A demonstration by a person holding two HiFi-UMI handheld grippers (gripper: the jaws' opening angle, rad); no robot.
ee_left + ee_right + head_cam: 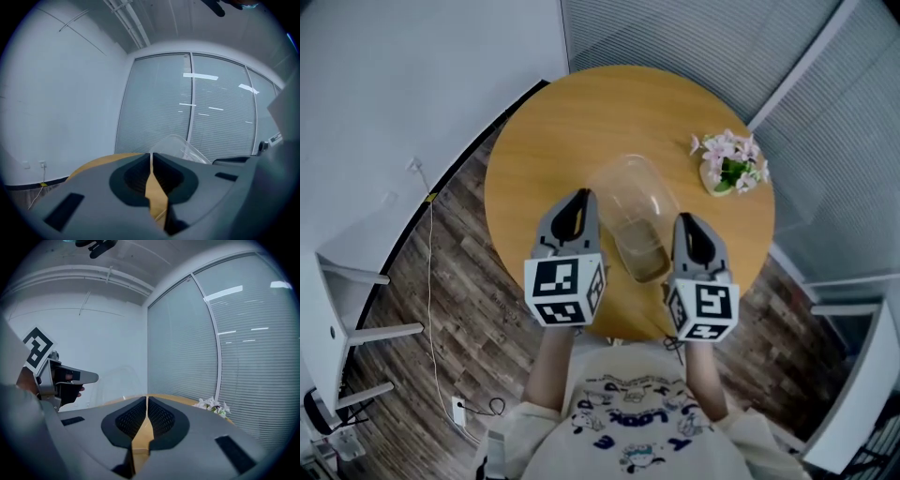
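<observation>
Cable point(430, 272) trails over the wood floor at far left, well apart from the work. Left gripper point(577, 199) is over the near part of the round table point(534, 122). Its own view shows the jaws pressed together with nothing between them, only table showing through the slit. Just to its right is the clear plastic container point(633, 216), at mid-table between the two grippers. Whether either gripper touches its wall cannot be told, nor whether it stands square or leans. Right gripper point(687, 223) is just beside the container's right wall. Its jaws are also pressed together and empty in its own view. Flowers point(732, 161), pink and white, sit near the table's right edge, apart from the container. Judgement on handling: neither tong can take the container as it stands, so the jaws would need to be spread first. The wall looks thin and slick and would likely flex or skid under a one-sided pinch. Better to take it at the rim, or steady it evenly from both sides, and keep it low over the table. It should also be kept off the flowers. Writing: each gripper carries a cube with black-and-white square markers point(565, 289), which are patterns, not text. The shirt point(628, 422) has dark blue print, upside down here and too small to read reliably. No brand or label is visible on the container.
</observation>
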